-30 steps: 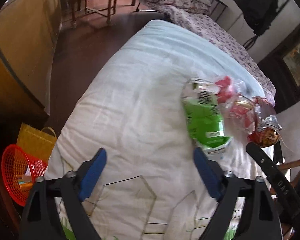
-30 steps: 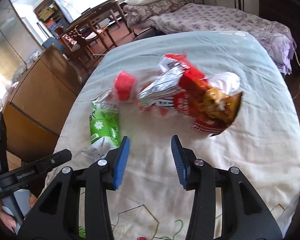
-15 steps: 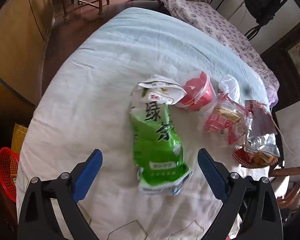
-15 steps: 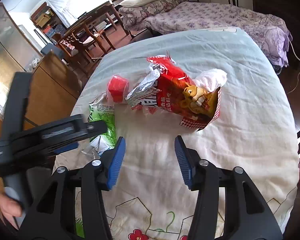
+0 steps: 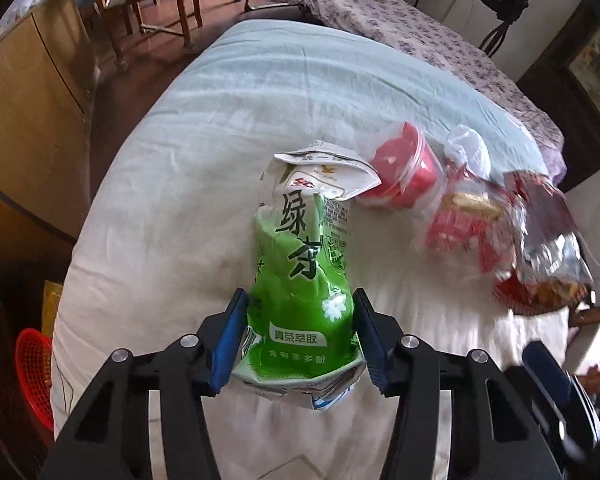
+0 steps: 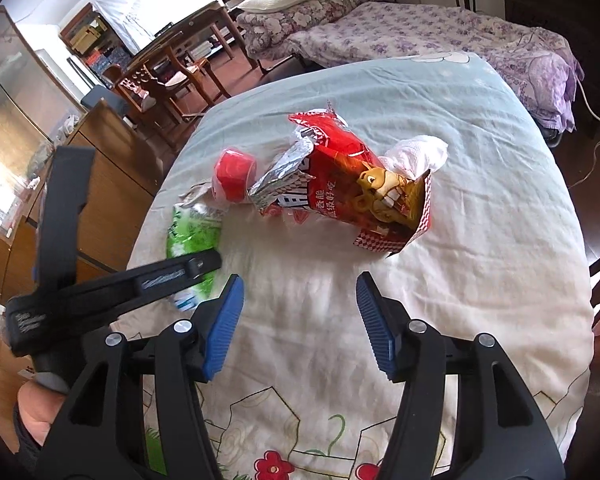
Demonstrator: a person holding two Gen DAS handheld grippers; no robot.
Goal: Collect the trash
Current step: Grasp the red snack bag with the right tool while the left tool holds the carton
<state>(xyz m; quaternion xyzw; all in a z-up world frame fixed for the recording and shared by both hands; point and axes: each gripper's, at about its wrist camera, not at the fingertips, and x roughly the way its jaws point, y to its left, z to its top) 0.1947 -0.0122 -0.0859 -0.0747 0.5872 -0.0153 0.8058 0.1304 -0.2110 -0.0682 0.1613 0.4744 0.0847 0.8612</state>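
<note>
The left gripper [image 5: 298, 338] points steeply down at a cloth-covered table [image 5: 188, 184], and its blue pads [image 5: 230, 342] are closing on the lower end of a green carton [image 5: 300, 276]; the pads appear to touch both side walls, which already bow and crease between them. The carton lies lengthwise from the jaws toward twelve o'clock, its torn white top open at the far end, so it is most likely empty: light, soft-walled, easy to crush, with a glossy printed skin that could slide. The grip low across the body, near the folded base where the card is stiffest, looks like the sensible place; squeezing higher up would probably just flatten it. At about two o'clock from the carton, just beside its torn top, lies a red cup [image 5: 404, 168] in clear wrap, and beyond it toward three o'clock a heap of crinkly snack wrappers [image 5: 476, 224] and a foil bag [image 5: 556, 256], all thin, light and springy, best pinched at a bunched fold rather than a flat face. At eight o'clock, below the table edge, a red basket [image 5: 32, 364] stands on the floor, perhaps the bin. In the right wrist view the right gripper [image 6: 300, 320] hovers over bare cloth, its jaws opening with nothing between them; the red snack bag [image 6: 360, 184] lies at twelve o'clock, apart from them, and the carton [image 6: 194, 236] at ten o'clock, partly hidden behind the left gripper's black arm.
</note>
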